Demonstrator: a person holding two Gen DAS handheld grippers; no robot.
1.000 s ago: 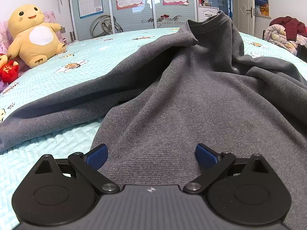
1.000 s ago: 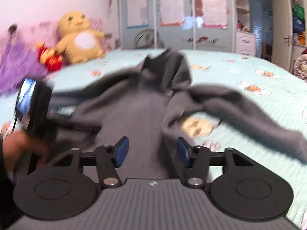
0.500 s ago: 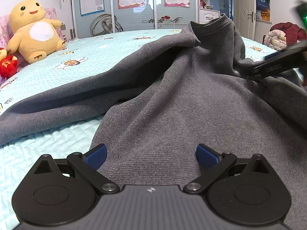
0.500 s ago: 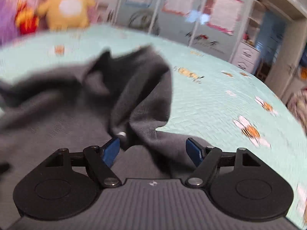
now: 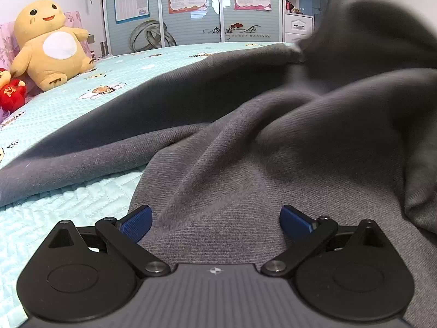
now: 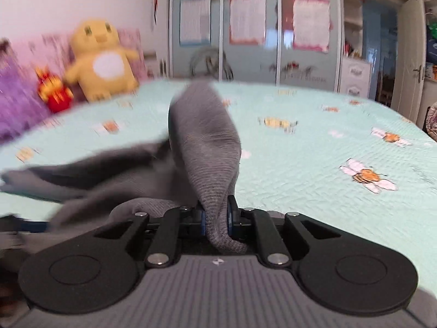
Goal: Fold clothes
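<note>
left gripper: fingers held apart over grey sweater | right gripper: fingers clamped on a sweater fold | sweater spread on bed

The grey sweater runs off frame at three o'clock; the yellow plush toy is motion-blurred.

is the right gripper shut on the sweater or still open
Shut. The right gripper has its jaws pressed together on a bunched strip of the grey sweater, which rises lifted above the bed.
</note>
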